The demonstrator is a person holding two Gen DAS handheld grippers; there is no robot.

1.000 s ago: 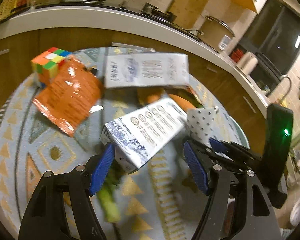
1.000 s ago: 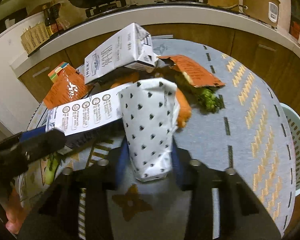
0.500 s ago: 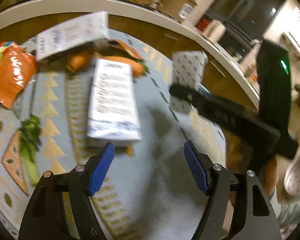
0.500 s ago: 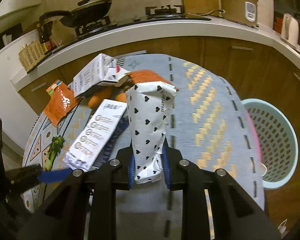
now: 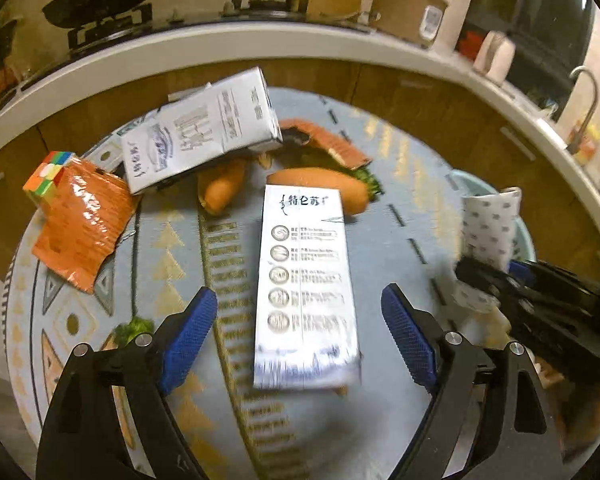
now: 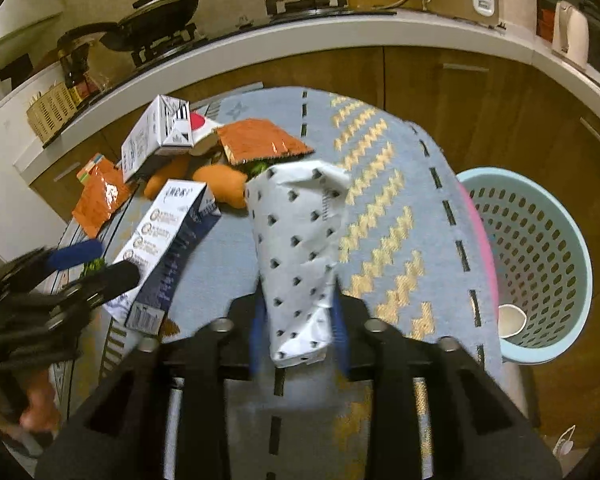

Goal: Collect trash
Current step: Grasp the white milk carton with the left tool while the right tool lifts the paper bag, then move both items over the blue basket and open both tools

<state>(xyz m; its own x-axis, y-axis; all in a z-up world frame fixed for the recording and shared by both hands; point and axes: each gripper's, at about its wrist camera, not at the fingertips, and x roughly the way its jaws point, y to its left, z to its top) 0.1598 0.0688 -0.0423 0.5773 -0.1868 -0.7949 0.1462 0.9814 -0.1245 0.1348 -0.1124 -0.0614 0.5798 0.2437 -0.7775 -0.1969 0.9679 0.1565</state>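
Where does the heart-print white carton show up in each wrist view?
Left wrist: heart-print carton at the right edge, clamped in the right gripper.
Right wrist: bottom centre, upright between the fingers.
Shared landmark: the flat milk carton on the table.

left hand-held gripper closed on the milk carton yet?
No. The left hand-held gripper is open, its blue pads on either side of the flat-lying milk carton with visible gaps.

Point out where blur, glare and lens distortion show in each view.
Left wrist view: the near end of the milk carton smears, glare flares on the orange wrapper, the counter edge bows. Right wrist view: the blue fingers gripping the spotted carton blur, the basket stays sharp.
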